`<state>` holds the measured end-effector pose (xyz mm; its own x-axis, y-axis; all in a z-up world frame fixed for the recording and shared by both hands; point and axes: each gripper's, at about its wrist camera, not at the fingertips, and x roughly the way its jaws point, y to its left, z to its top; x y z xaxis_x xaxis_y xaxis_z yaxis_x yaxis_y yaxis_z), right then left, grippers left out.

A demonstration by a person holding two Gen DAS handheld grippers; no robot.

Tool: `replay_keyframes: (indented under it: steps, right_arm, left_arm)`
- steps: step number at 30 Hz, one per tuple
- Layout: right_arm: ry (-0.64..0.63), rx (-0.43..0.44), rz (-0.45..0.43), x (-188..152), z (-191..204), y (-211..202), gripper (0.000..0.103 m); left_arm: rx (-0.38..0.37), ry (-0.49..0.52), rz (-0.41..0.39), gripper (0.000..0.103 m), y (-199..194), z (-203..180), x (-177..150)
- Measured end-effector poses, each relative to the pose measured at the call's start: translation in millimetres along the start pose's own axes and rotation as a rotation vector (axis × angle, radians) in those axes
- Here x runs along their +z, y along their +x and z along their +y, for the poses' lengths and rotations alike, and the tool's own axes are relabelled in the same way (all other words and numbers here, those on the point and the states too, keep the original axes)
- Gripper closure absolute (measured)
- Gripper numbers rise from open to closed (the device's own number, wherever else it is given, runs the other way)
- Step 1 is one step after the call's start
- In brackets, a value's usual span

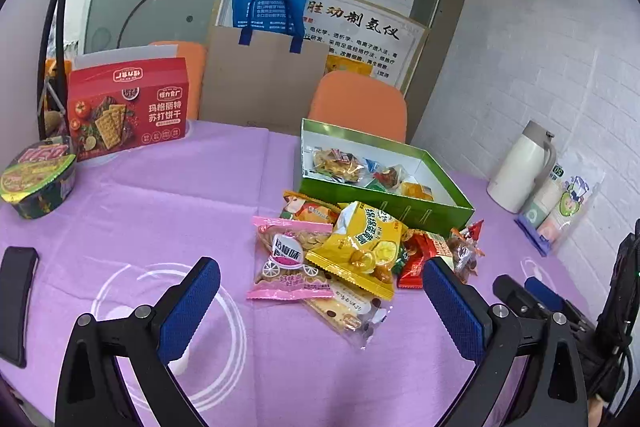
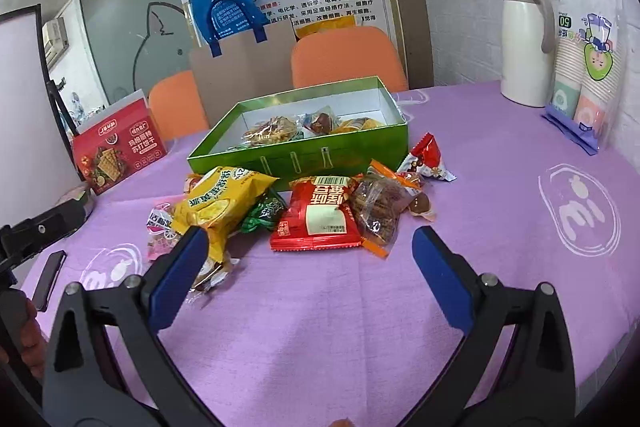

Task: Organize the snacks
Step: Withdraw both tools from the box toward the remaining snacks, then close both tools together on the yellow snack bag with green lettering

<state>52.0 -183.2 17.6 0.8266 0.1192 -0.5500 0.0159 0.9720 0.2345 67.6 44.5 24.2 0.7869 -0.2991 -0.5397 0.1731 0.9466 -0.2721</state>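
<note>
A: What does the green box (image 2: 298,157) hold?
B: A few wrapped snacks on its white floor; much of the floor is bare. The other packets, the yellow bag (image 1: 360,247) and red packet (image 2: 318,213) among them, lie heaped just before its near wall.
A: Room to move?
B: Bare purple tablecloth (image 2: 320,307) stretches in front of the heap. The left gripper (image 1: 320,307) and right gripper (image 2: 308,271) both hang spread wide, holding nothing.
</note>
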Motion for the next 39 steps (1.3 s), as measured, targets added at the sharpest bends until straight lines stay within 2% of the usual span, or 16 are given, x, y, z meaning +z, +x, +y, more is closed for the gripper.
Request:
replay_keyframes:
  steps: [7,9,12,15,18,20,23,28,37,38,39]
  right_arm:
    - [-0.001,0.047,0.04,-7,7,11,0.002]
    - [0.019,0.077,0.053,-7,6,14,0.002]
    - [0.043,0.155,0.078,-6,7,21,0.002]
    - [0.049,0.227,0.09,-3,9,27,0.002]
    - [0.055,0.292,0.108,0,11,34,0.009]
    - [0.05,0.304,0.123,2,11,40,0.013]
    - [0.058,0.325,0.159,3,9,54,0.026]
    - [0.055,0.353,0.213,3,14,73,0.049]
    - [0.027,0.375,0.232,7,28,90,0.051]
    - [0.024,0.372,0.235,8,29,93,0.051]
    - [0.027,0.376,0.243,8,29,96,0.051]
  left_arm:
    - [-0.014,0.03,0.009,0.0,3,0,-1]
    - [-0.069,0.014,0.025,0.0,7,3,4]
    - [-0.231,-0.019,0.051,0.001,16,9,12]
    - [-0.288,-0.023,0.07,0.001,28,11,19]
    - [-0.274,0.005,0.076,0.001,39,12,23]
    - [-0.274,0.003,0.086,0.001,46,15,25]
    - [-0.275,0.017,0.101,0.004,56,17,27]
    - [-0.308,0.03,0.161,0.021,77,16,31]
    - [-0.299,0.046,0.226,0.024,109,9,36]
    - [-0.303,0.041,0.232,0.025,113,9,36]
    - [-0.311,0.037,0.239,0.033,116,9,37]
